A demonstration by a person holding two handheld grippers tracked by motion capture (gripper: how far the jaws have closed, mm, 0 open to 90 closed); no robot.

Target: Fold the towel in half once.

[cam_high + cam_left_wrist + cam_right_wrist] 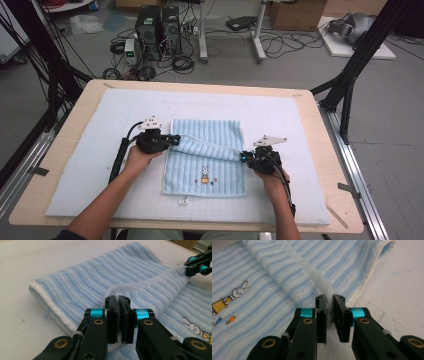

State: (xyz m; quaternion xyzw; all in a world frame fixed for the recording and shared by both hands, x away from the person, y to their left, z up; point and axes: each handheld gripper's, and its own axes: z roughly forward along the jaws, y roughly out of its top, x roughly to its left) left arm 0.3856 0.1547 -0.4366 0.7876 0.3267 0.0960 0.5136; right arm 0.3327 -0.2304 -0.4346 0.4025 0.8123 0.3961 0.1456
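Pinching towel [207, 150] edge: both grippers clamped | white mat [90, 165] on table [60, 145] (gridded); cabled floor [300, 65]

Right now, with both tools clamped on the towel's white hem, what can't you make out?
- High view: the tag at the towel's near edge is too small to read.
- Left gripper view: the hem inside the left tool is covered by its pads.
- Right gripper view: the hem inside the right tool is covered likewise.
- Towel underside: covered by the fold.

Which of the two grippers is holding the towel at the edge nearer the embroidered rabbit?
The right gripper, clamped on the towel; the rabbit sits closer to it than to the left gripper.
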